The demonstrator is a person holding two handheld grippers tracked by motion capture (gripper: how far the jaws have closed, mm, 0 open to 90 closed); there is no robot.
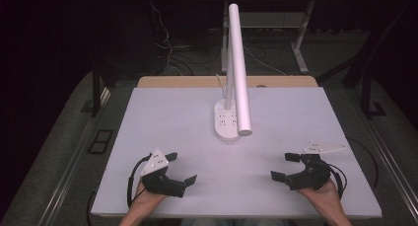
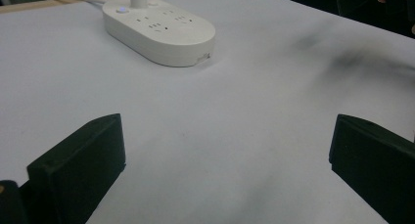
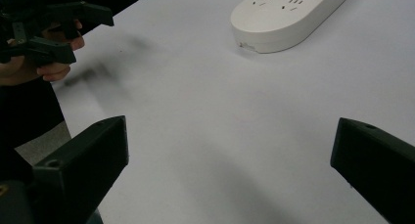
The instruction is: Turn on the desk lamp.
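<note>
A white desk lamp stands at the table's middle, its oval base (image 1: 226,121) carrying power sockets and its long white tube head (image 1: 239,70) leaning toward me. The base (image 2: 161,29) lies ahead of my left jaws, and the same base (image 3: 288,16) sits beyond my right jaws. My left gripper (image 1: 180,168) hovers open over the front left of the white tabletop (image 1: 172,117), nothing between its fingers. My right gripper (image 1: 284,166) is open at the front right, also holding nothing. The left gripper (image 3: 71,33) and its hand appear far off in the right gripper view.
A white cable (image 1: 220,84) runs from the lamp base to the table's back edge. Beyond the table are dark floor, loose cables (image 1: 165,43) and a desk frame's legs (image 1: 299,53). The white surface spreads bare between the grippers and the lamp base.
</note>
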